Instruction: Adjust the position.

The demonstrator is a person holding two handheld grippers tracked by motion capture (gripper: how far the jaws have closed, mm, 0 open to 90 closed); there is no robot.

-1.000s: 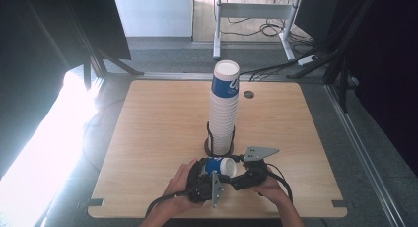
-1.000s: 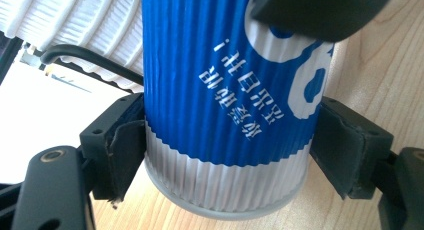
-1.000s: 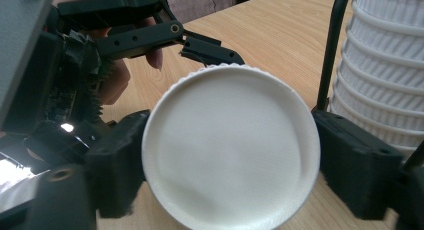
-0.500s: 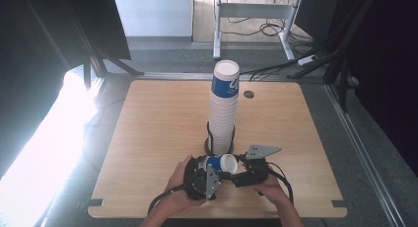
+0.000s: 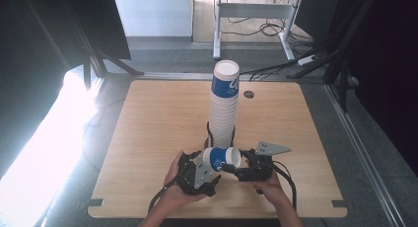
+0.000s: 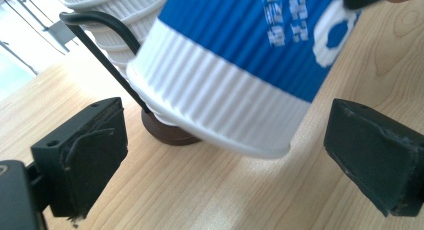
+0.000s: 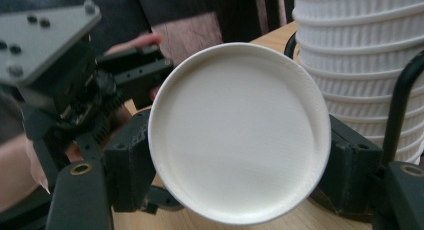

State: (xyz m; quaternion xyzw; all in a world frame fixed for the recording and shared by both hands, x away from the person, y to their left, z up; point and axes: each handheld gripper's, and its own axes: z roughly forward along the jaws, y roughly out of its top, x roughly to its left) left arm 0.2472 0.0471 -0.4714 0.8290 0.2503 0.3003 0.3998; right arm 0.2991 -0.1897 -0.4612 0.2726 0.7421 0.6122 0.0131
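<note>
High view: I'm holding a single blue-and-white cup (image 5: 223, 158) on its side, near the front edge of the counter (image 5: 148, 123), just in front of the tall cup stack (image 5: 223, 106). Right tool (image 5: 235, 170) is clamping the cup near its open rim, which is facing right. Left tool (image 5: 199, 170) is sitting at the cup's base end, hand wrapped around it. The stack is standing upright in a black wire holder (image 5: 211, 137) at mid-counter. A dark grommet hole (image 5: 248, 94) is sitting on the far side of the counter, right of the stack.

Left gripper view: left tool (image 6: 240, 155) is standing wide open, jaws spread either side of the cup (image 6: 250, 65) with clear gaps, not touching it. The cup's ribbed white band and blue printed wall are hanging tilted above the counter (image 6: 200, 195). Behind it I'm seeing the holder's black wire (image 6: 107, 50), its round brown foot (image 6: 167, 132) and the bottom of the stack (image 6: 120, 10).

Right gripper view: right tool (image 7: 240, 165) is closed on the cup (image 7: 240, 135), jaws pressing its wall left and right; I'm looking straight into the white interior. The stack (image 7: 360, 55) is standing just beside it on the right, with the holder wire (image 7: 400, 105) in front. The left tool (image 7: 125, 80) and the hand (image 7: 20, 160) holding it are showing behind, at left.
</note>
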